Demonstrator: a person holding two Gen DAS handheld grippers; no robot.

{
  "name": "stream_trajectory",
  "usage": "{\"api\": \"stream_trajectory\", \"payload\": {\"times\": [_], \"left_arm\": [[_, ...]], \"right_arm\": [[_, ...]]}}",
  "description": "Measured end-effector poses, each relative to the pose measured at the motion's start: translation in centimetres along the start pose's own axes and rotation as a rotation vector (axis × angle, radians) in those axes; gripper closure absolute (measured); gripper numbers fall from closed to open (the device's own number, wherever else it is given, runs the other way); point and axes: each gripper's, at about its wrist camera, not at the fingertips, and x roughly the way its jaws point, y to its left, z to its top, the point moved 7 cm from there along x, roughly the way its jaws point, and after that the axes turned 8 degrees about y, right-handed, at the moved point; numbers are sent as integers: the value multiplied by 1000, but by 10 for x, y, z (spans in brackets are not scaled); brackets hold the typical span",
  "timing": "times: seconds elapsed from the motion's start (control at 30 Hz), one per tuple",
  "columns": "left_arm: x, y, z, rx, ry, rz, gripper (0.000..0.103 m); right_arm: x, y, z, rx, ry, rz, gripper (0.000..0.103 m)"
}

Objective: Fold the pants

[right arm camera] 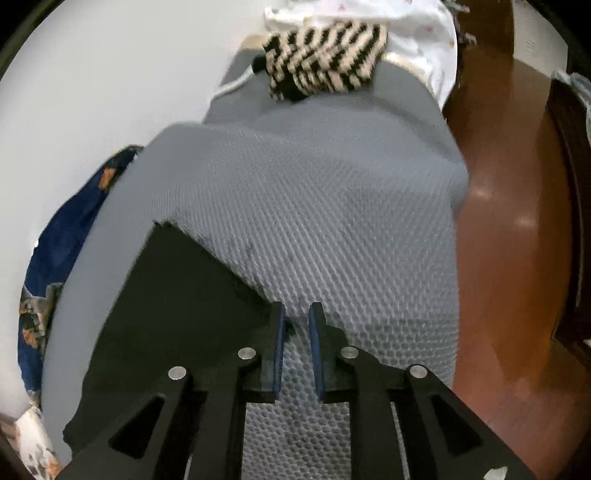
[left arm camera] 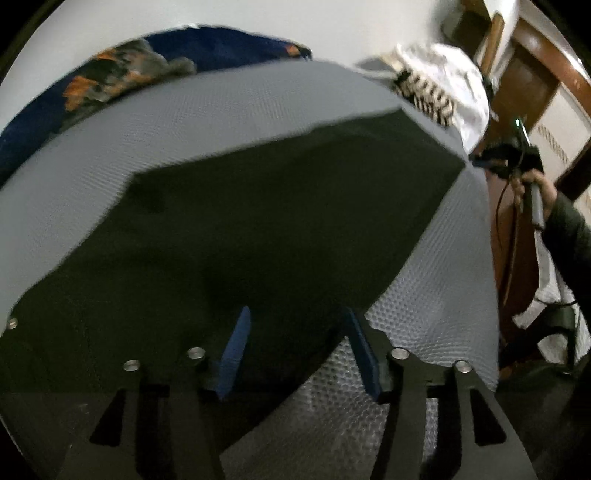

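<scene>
Dark pants lie folded flat on a grey honeycomb-textured mat. My left gripper hovers over their near edge, its blue-padded fingers wide apart and pressing on nothing. In the right wrist view the pants show a squared corner at the left. My right gripper stands just beside that edge with a narrow gap between its pads, and only the mat shows through the gap. A person's hand holds the right gripper's handle at the far right of the left wrist view.
A black-and-cream striped knit and white cloth lie at the mat's far end. Blue patterned fabric borders the mat on the left. The mat's right edge drops to a wooden floor.
</scene>
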Motion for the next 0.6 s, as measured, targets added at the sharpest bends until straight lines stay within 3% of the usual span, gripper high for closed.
{"api": "stream_trajectory", "payload": {"times": [0.1, 0.27, 0.47, 0.6], "left_arm": [[-26, 34, -2, -80, -67, 59, 40], [-55, 107, -23, -302, -108, 180, 40], [-74, 174, -63, -543, -129, 282, 40], [-70, 196, -84, -590, -105, 282, 40]], "right_arm": [[-14, 31, 5, -71, -24, 24, 88], [-10, 129, -16, -306, 36, 112, 85], [19, 260, -91, -635, 189, 230, 84], [36, 344, -156, -837, 318, 336, 72]]}}
